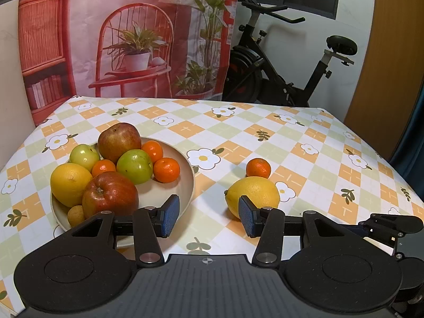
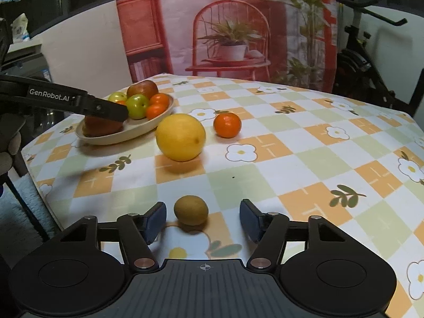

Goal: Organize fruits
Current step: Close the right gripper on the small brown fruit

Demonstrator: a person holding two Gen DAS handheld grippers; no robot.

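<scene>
A beige bowl (image 1: pixel 189 169) at the left holds red apples, green apples, mandarins, a yellow citrus and a small brown fruit. My left gripper (image 1: pixel 208 206) hovers open beside the bowl's near right rim, nothing between its blue pads. A large lemon (image 1: pixel 254 193) and a mandarin (image 1: pixel 258 168) lie on the cloth just right of it. In the right wrist view, a small brownish-yellow fruit (image 2: pixel 190 210) sits on the cloth between the pads of my right gripper (image 2: pixel 203 212), with a gap on each side. The lemon (image 2: pixel 180 137), mandarin (image 2: pixel 227 124) and bowl (image 2: pixel 137 129) lie beyond.
The table wears a checked floral cloth (image 1: pixel 304 137); its near left edge (image 2: pixel 39 175) drops off beside the right gripper. A printed backdrop (image 1: pixel 127 34) hangs behind, with an exercise bike (image 1: pixel 278 61) to its right. The left gripper's body (image 2: pixel 106 108) reaches over the bowl.
</scene>
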